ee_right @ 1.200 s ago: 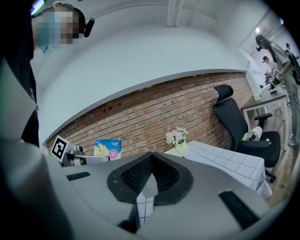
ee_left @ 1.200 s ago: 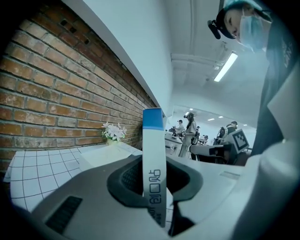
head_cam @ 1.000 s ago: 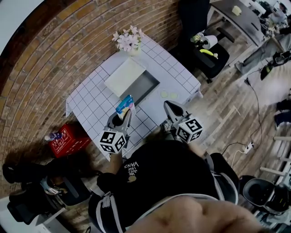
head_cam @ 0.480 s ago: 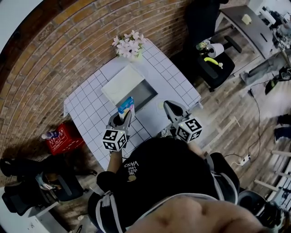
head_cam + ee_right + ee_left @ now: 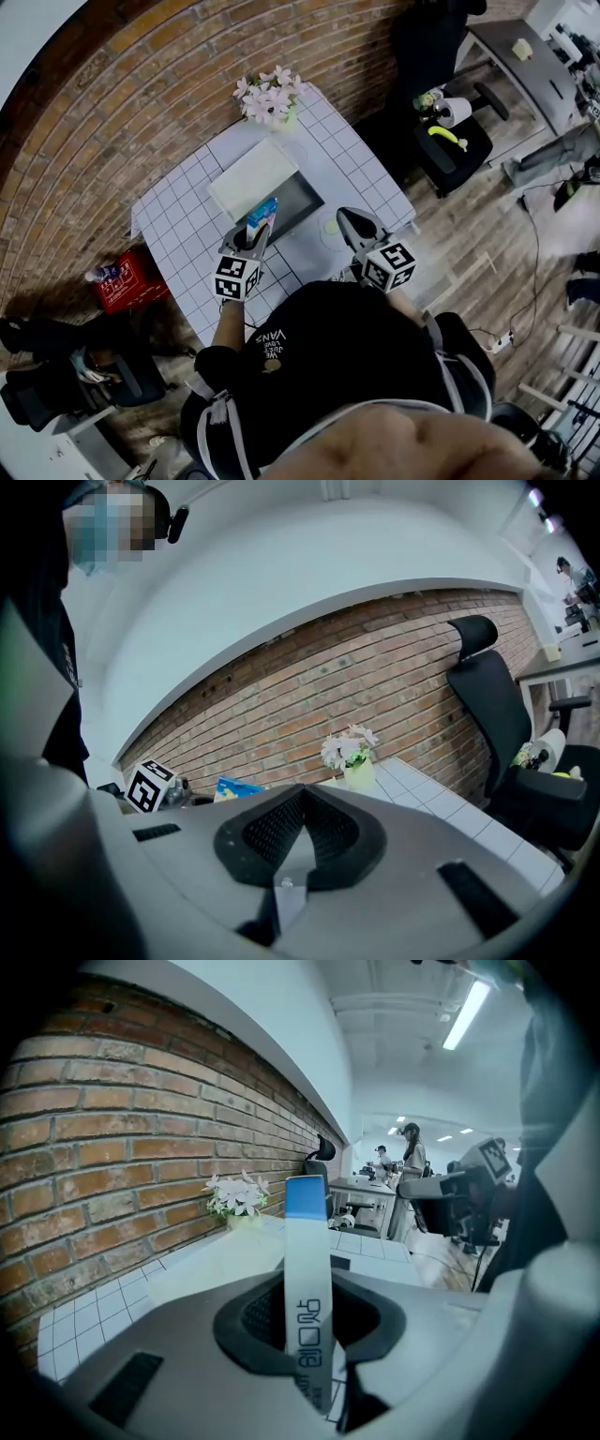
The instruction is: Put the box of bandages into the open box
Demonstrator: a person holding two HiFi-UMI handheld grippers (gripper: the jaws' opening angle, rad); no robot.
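Observation:
The box of bandages [image 5: 262, 216] is blue with a pink and white side and stands upright in my left gripper [image 5: 253, 236], which is shut on it. It hangs just at the near left edge of the open box [image 5: 298, 200], whose grey inside lies beside its white lid [image 5: 251, 175]. In the left gripper view the bandage box [image 5: 305, 1269] shows edge-on between the jaws. My right gripper [image 5: 350, 219] hovers over the table's near right part, shut and holding nothing; its closed jaws [image 5: 302, 799] meet in the right gripper view, where the bandage box [image 5: 234, 787] appears at the left.
A vase of pale flowers [image 5: 270, 97] stands at the far corner of the white gridded table [image 5: 178, 220]. A small pale round thing [image 5: 330, 227] lies near my right gripper. A red crate [image 5: 122, 281] sits on the floor at the left, a black chair [image 5: 450, 145] at the right.
My left gripper has carried the bandage box closer to the open box, up to its near edge. The right gripper has kept its place beside it.

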